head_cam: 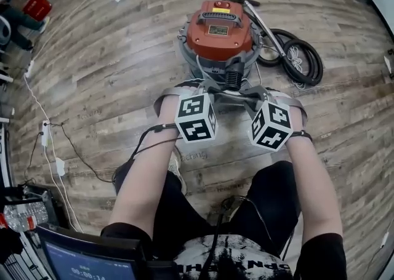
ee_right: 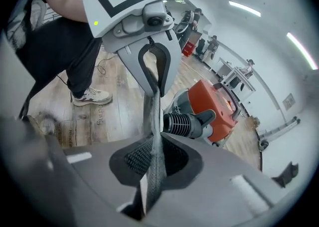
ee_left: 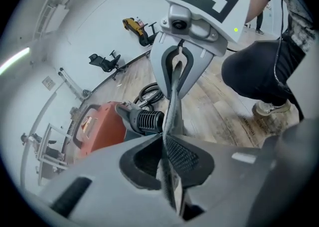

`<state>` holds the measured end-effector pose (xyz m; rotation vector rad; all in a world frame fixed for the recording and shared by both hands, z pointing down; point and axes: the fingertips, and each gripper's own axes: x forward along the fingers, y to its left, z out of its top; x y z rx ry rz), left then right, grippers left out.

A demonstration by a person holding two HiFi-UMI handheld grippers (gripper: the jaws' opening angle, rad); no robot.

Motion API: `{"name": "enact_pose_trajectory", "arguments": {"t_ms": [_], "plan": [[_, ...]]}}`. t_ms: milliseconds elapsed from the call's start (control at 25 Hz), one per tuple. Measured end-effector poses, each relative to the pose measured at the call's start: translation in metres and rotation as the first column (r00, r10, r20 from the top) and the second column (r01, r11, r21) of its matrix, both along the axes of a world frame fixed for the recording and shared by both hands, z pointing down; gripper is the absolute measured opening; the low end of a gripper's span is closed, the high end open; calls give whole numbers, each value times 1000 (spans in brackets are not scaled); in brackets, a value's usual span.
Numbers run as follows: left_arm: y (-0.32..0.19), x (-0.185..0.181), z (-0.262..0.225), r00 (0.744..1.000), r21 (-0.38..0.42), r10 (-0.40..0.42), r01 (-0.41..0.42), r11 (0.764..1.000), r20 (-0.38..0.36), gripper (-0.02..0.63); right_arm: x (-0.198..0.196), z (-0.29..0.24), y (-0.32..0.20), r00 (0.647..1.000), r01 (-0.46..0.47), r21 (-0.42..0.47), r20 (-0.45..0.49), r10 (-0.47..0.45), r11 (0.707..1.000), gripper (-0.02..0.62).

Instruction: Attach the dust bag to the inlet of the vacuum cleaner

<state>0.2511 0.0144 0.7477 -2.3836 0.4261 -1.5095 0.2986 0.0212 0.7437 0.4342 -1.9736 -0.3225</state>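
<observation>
The orange vacuum cleaner [head_cam: 218, 29] stands on the wood floor, its black ribbed inlet [head_cam: 233, 79] facing me. A grey dust bag [head_cam: 237, 96] hangs stretched between both grippers just in front of the inlet. My left gripper [head_cam: 205, 94] is shut on the bag's left edge, and my right gripper [head_cam: 261, 96] is shut on its right edge. In the left gripper view the bag [ee_left: 172, 106] runs edge-on from my left gripper [ee_left: 167, 163] to the right gripper [ee_left: 177, 64], with the inlet [ee_left: 147, 120] behind. In the right gripper view, the bag [ee_right: 152, 116] sits pinched in my right gripper [ee_right: 152, 171], beside the inlet [ee_right: 182, 123].
A coiled black hose with a metal wand [head_cam: 295, 57] lies right of the vacuum. A power strip and cables [head_cam: 46, 134] trail on the left floor. A laptop [head_cam: 86, 254] and a water bottle [head_cam: 24, 214] sit at lower left. The person's legs are below the grippers.
</observation>
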Motion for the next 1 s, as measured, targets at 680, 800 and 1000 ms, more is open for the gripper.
{"name": "enact_pose_trajectory", "arguments": {"t_ms": [680, 800, 1000], "plan": [[-13, -1, 10, 1000, -45, 20, -20, 999, -8, 28, 0, 4, -26, 998, -42, 14, -52, 43, 999, 29], [-16, -1, 17, 1000, -68, 26, -27, 997, -10, 29, -1, 7, -34, 997, -54, 14, -59, 55, 998, 29], [-15, 7, 20, 999, -76, 45, -47, 996, -27, 48, -2, 4, -33, 996, -69, 18, -51, 70, 997, 29]]}}
